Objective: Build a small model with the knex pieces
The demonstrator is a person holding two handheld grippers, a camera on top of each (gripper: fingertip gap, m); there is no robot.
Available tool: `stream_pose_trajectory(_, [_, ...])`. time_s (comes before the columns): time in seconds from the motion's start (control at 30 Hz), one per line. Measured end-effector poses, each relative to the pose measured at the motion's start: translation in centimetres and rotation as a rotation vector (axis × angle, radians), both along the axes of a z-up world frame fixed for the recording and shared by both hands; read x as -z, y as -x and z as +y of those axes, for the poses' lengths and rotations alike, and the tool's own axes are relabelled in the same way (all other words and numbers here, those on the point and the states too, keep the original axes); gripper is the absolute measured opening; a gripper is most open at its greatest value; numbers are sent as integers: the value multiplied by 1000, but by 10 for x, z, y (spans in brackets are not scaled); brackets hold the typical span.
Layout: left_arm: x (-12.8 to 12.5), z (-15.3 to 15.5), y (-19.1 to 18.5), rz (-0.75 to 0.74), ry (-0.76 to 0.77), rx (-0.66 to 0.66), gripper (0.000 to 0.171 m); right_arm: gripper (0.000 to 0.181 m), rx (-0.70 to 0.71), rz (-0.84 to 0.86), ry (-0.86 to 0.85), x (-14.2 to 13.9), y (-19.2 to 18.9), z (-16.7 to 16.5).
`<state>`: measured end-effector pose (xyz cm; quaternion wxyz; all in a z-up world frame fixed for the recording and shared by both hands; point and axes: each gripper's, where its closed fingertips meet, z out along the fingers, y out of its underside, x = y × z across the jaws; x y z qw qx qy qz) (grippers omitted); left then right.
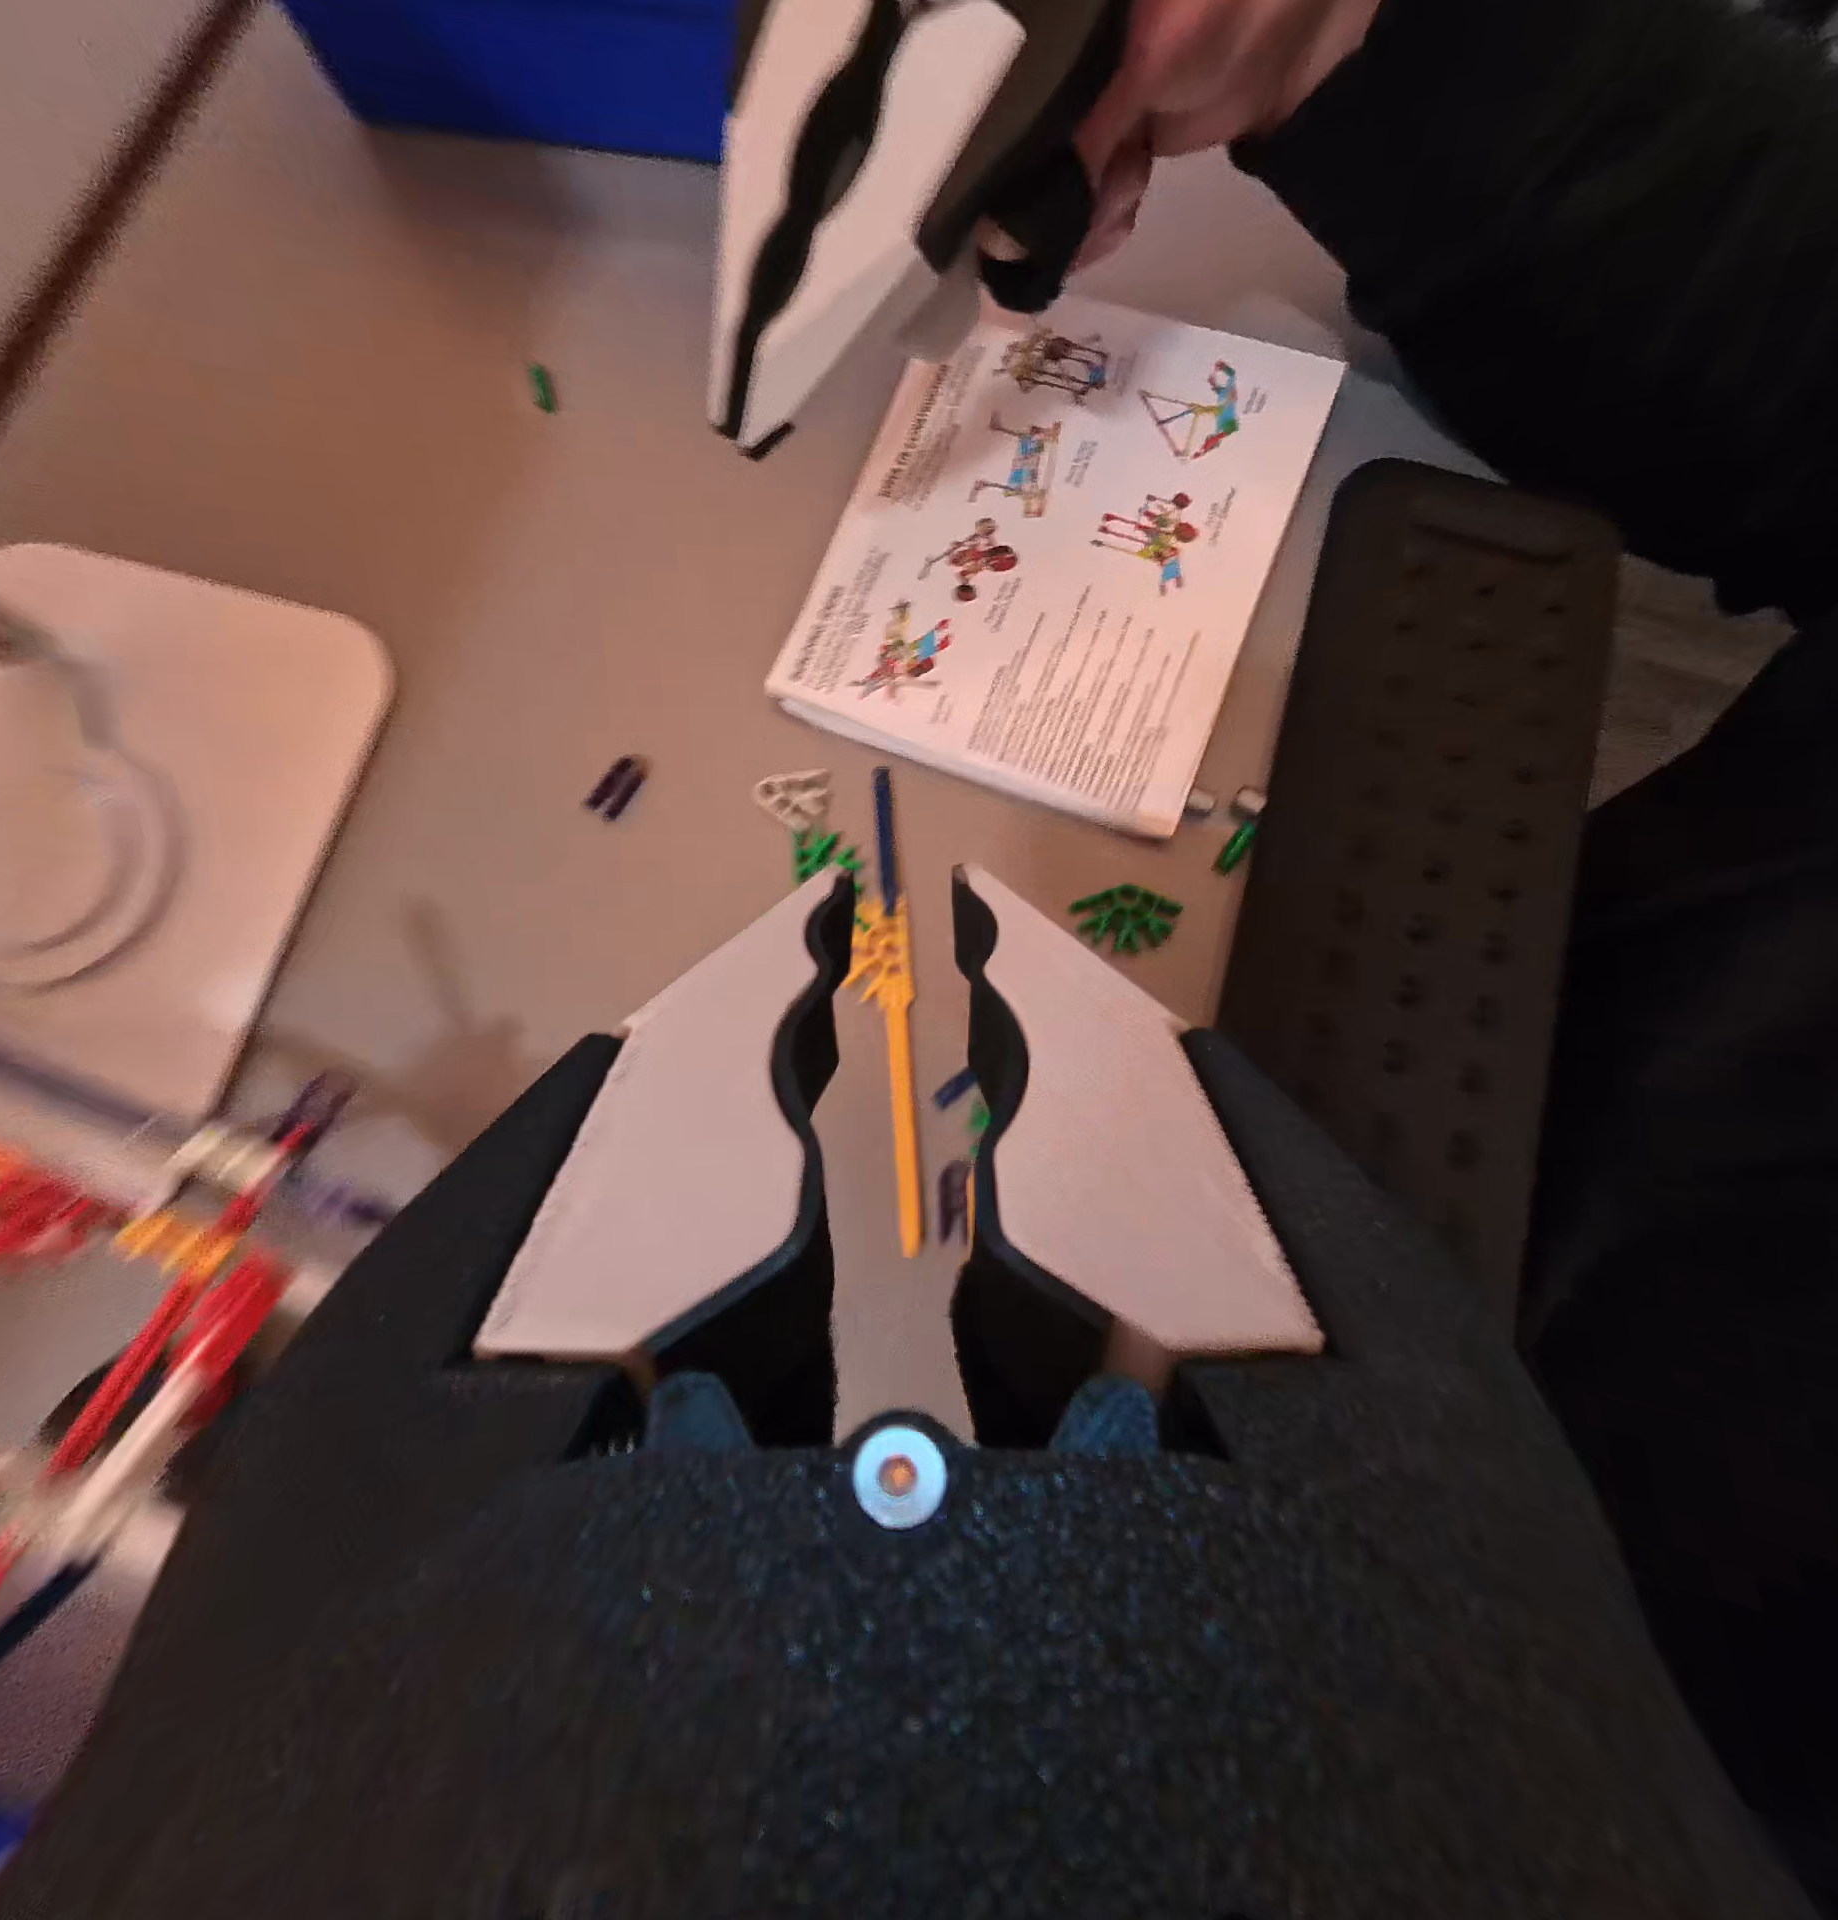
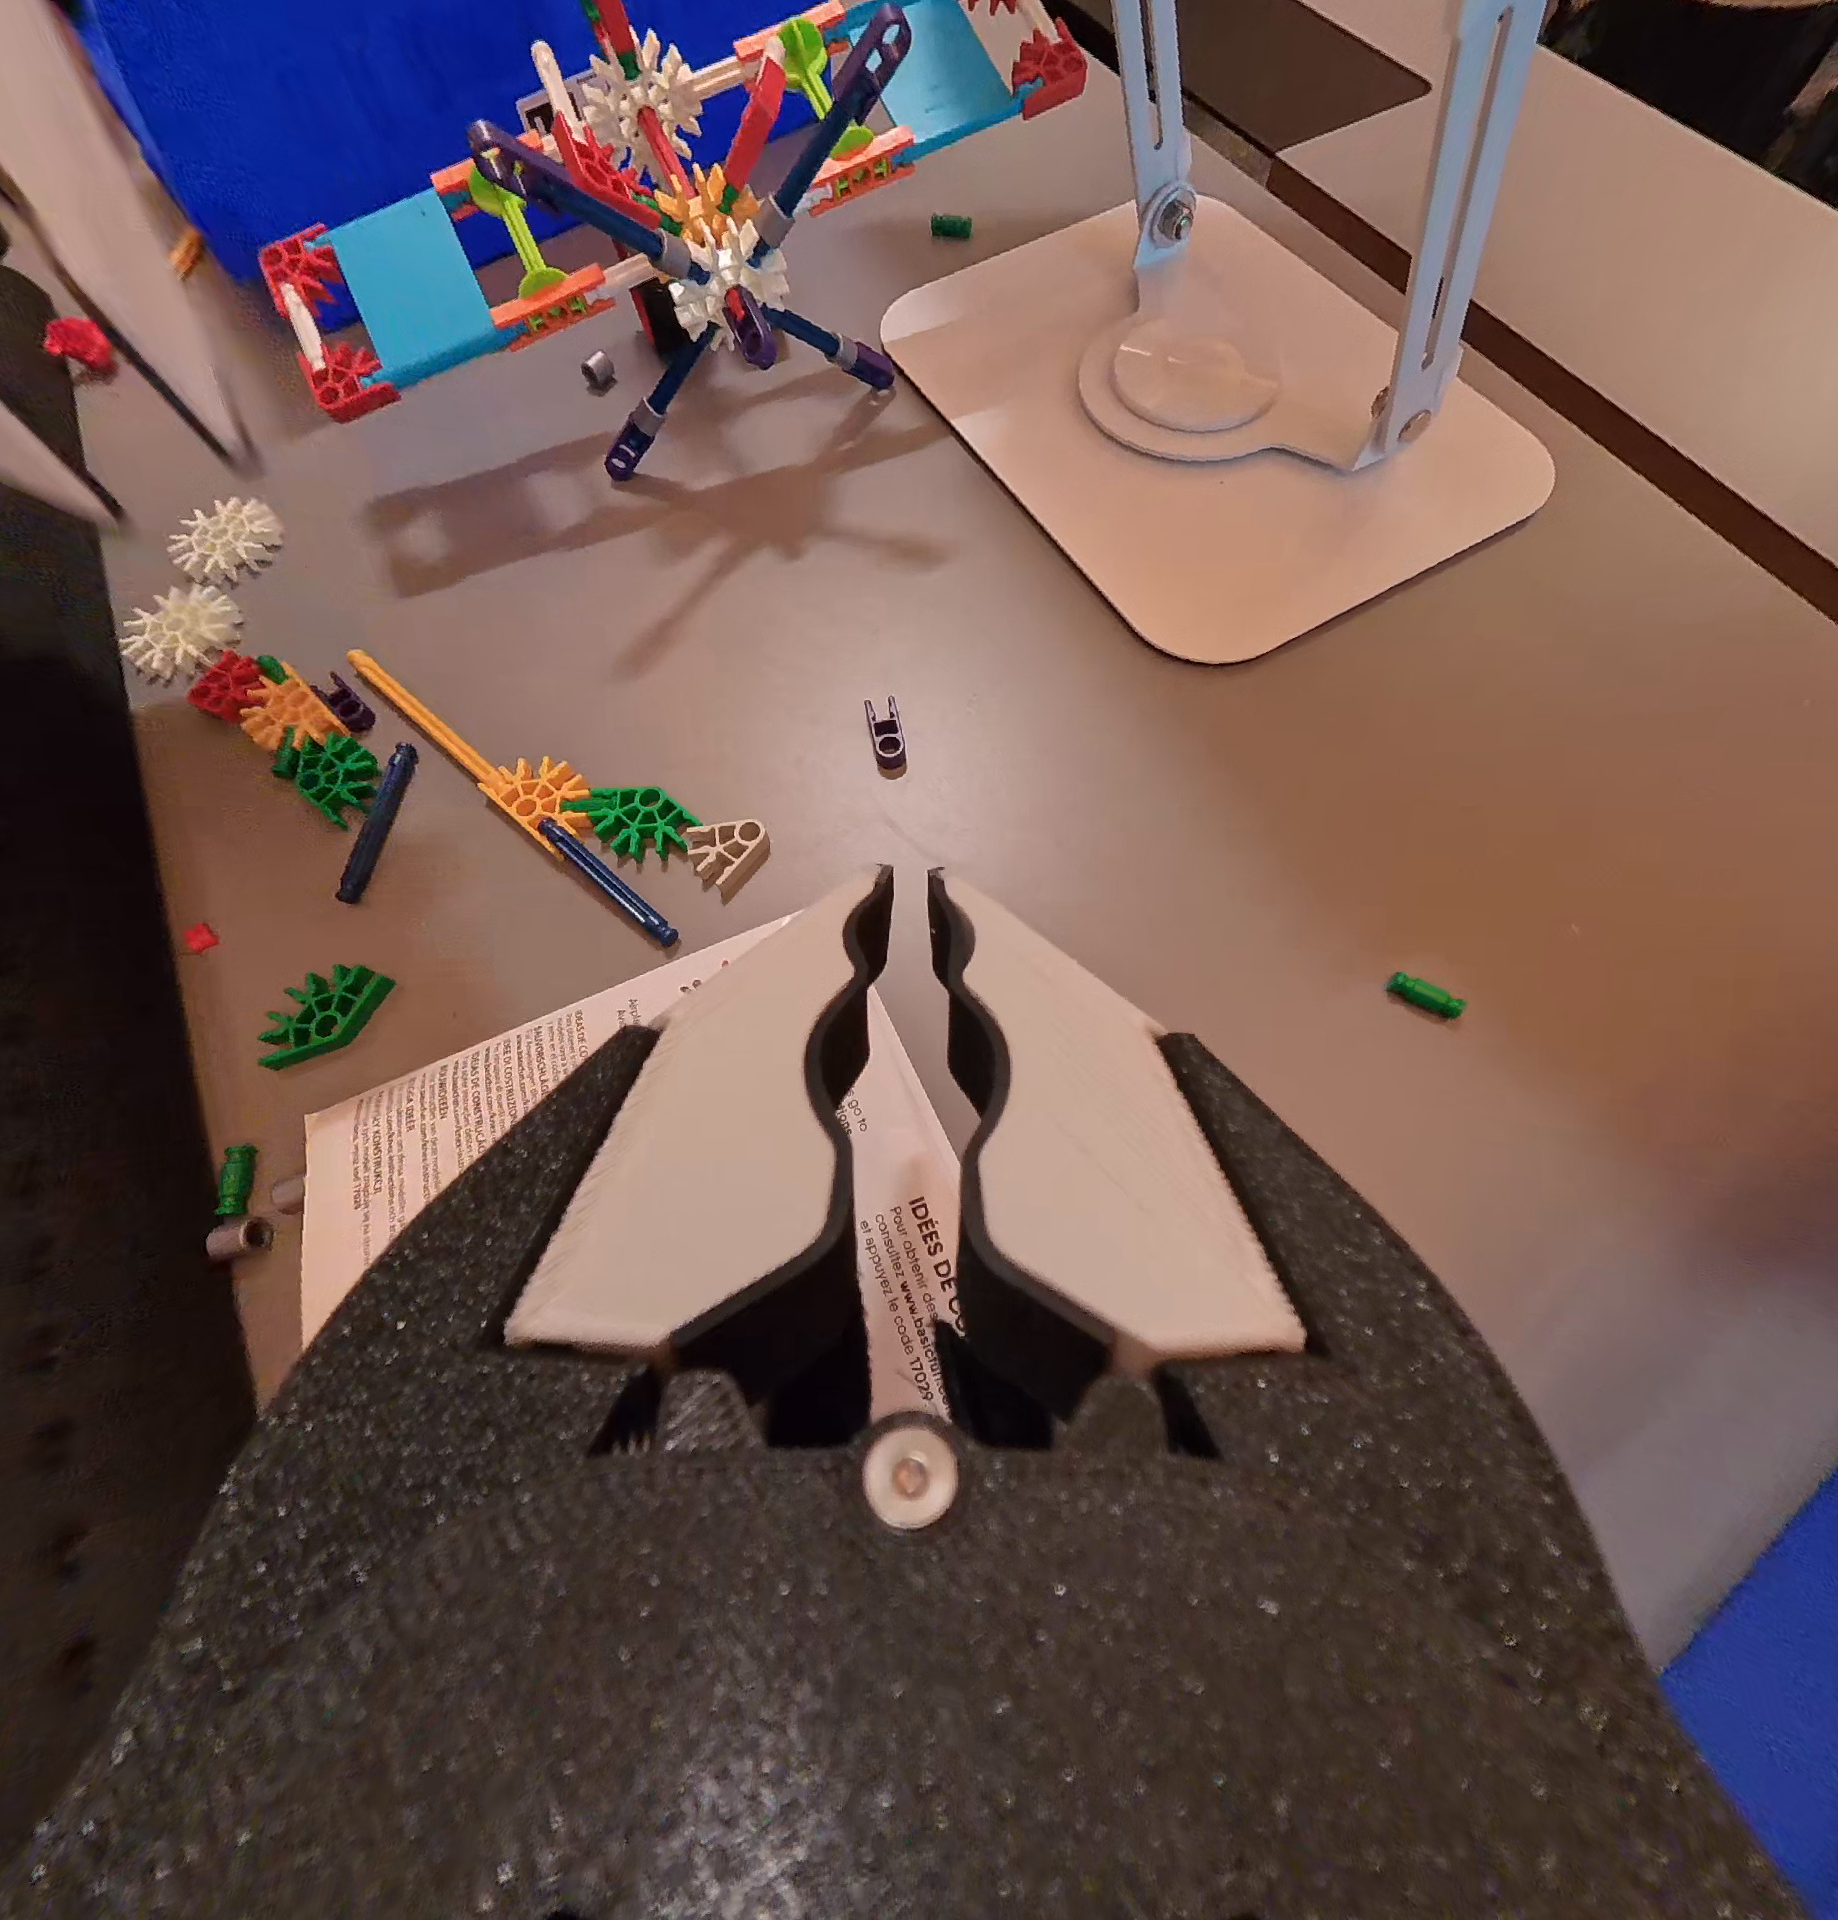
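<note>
Yellow rod point(image 1: 899, 1101) with a spiky yellow hub lies on the table point(image 1: 541, 582), right under the left gripper point(image 1: 902, 883).

Its jaws stand a little apart, one on each side of the rod, gripping nothing. To do this well, keep the jaws lined up along the thin plastic stick. The right gripper point(image 2: 910, 878) hangs over the smooth table by the paper booklet point(image 2: 416, 1122), jaws almost together with a thin gap, holding nothing. Green spiky pieces point(image 2: 634, 821) and a bumpy toy model point(image 2: 676, 229) sit nearby.

Black textured left tool point(image 1: 902, 878), white wavy fingers point(image 1: 686, 1132), silver screw point(image 1: 899, 1475), black sleeve point(image 1: 1580, 208)
</note>
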<state>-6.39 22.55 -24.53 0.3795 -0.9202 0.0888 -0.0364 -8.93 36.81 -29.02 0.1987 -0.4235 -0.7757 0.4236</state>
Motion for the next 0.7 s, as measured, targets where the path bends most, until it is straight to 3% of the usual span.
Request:
stream_pose_trajectory(0.17, [-51,-90,76,179,-34,-243,23,7,-5,-17,-2,6,1,-2])
stream_pose_trajectory(0.33, [-60,-185,157,329,75,-445,27,7,-8,-37,-10,14,2,-2])
stream_pose_trajectory(0.53, [-34,-248,219,308,185,-530,30,7,7,-66,5,26,6,3])
stream_pose_trajectory(0.7, [7,-261,246,238,250,-487,31,7,8,-92,13,38,8,4])
